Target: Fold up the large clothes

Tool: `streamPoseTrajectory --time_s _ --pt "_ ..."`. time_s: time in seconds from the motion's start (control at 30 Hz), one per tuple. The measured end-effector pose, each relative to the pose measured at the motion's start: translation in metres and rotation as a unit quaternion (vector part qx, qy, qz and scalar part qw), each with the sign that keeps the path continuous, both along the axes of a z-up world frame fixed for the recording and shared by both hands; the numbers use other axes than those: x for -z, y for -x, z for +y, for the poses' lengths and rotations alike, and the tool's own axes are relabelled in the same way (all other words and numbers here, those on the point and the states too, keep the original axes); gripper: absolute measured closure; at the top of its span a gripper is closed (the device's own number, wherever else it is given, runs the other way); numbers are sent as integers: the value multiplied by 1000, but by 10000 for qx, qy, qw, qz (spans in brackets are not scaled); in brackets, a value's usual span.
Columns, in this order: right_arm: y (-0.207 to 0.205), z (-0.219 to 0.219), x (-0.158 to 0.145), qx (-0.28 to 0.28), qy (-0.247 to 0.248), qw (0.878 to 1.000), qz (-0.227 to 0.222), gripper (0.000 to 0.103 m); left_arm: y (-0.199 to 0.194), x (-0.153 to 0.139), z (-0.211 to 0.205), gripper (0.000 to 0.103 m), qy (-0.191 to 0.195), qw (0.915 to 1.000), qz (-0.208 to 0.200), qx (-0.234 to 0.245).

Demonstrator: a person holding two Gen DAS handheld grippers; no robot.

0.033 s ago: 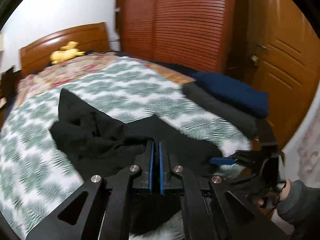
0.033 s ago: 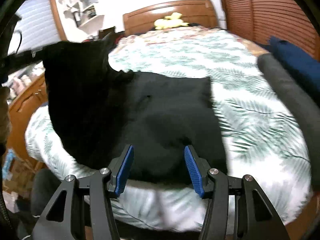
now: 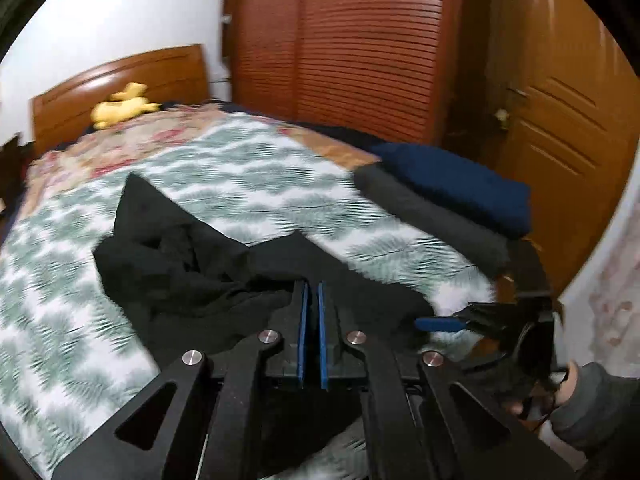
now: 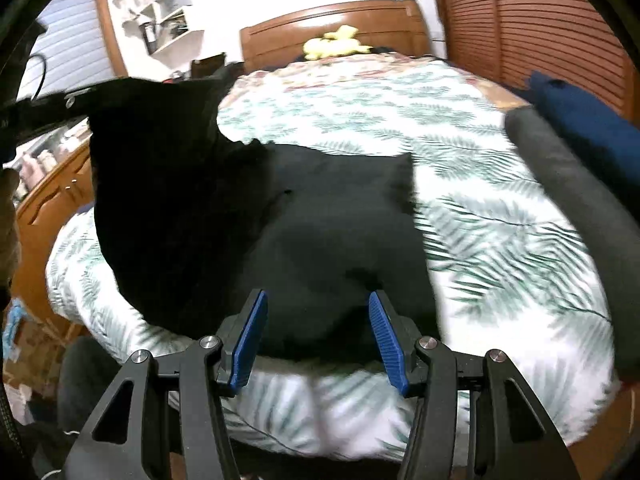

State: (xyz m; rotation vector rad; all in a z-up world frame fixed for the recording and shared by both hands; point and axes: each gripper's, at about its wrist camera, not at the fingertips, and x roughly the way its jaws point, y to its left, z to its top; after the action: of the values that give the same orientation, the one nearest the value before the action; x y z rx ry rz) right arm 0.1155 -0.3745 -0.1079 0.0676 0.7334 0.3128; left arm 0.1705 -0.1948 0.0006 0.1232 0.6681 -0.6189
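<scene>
A large black garment (image 4: 328,220) lies rumpled on the near part of the bed (image 4: 480,208), which has a green leaf-print cover. In the right wrist view its left part is lifted up toward the upper left. My left gripper (image 3: 311,292) is shut, its blue pads pinching that black garment (image 3: 192,276), whose folds bunch just ahead of the fingers. My right gripper (image 4: 318,296) stands open at the bed's near edge, over the garment's hem, with nothing pressed between its pads. From the left wrist view, my right gripper (image 3: 444,322) shows low at the right, held by a hand in a grey sleeve (image 3: 596,396).
A folded navy garment (image 3: 460,184) rests on a folded grey one (image 3: 432,224) at the bed's right side. A yellow plush toy (image 3: 120,110) sits by the wooden headboard (image 3: 120,76). A slatted wardrobe (image 3: 344,48) and a door (image 3: 560,120) stand beyond. A wooden cabinet (image 4: 44,200) flanks the left.
</scene>
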Motion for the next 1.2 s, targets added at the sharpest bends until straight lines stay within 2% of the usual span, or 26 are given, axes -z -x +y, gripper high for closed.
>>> streamPoseTrajectory --time_s 0.13,0.27,0.4,0.53,0.6,0.63,0.67,0.7,0.77,0.8,0.97,1.2 --pt "16 -15 -7 198 2 9998 -61 48 -1 11 -40 99 -41 9994 107 338" --pt "28 -21 -10 332 -17 9994 -108 48 4 18 -47 99 -117 9988 166 453" --pt "30 -18 -16 325 -14 9994 -108 48 11 14 -46 99 -363 9992 -58 136" --pt "21 -14 -24 192 8 9997 -152 48 17 7 -26 97 -375 9990 -134 -194" --pt "15 -17 -32 89 30 9998 -193 48 22 4 -13 78 -396 9981 -257 -399" --pt "12 -13 -34 45 48 9997 -227 48 24 3 -3 62 -347 9977 -314 -492" --pt "10 -11 -36 8 56 9996 -259 48 25 3 3 54 -294 9974 -337 -559" --pt "9 -6 -40 -34 66 9995 -299 48 26 2 12 50 -241 9971 -334 -645" --pt "5 0 -44 -82 86 9992 -390 48 30 2 34 29 -185 9958 -288 -853" --pt "4 4 -46 -107 96 9989 -438 48 32 3 43 25 -162 9952 -273 -921" --pt "4 21 -60 -142 151 9977 -642 48 40 11 81 24 -180 9932 -222 -1129" --pt "-4 49 -68 -203 243 9974 -641 48 60 23 126 24 -108 9909 -176 -1328"
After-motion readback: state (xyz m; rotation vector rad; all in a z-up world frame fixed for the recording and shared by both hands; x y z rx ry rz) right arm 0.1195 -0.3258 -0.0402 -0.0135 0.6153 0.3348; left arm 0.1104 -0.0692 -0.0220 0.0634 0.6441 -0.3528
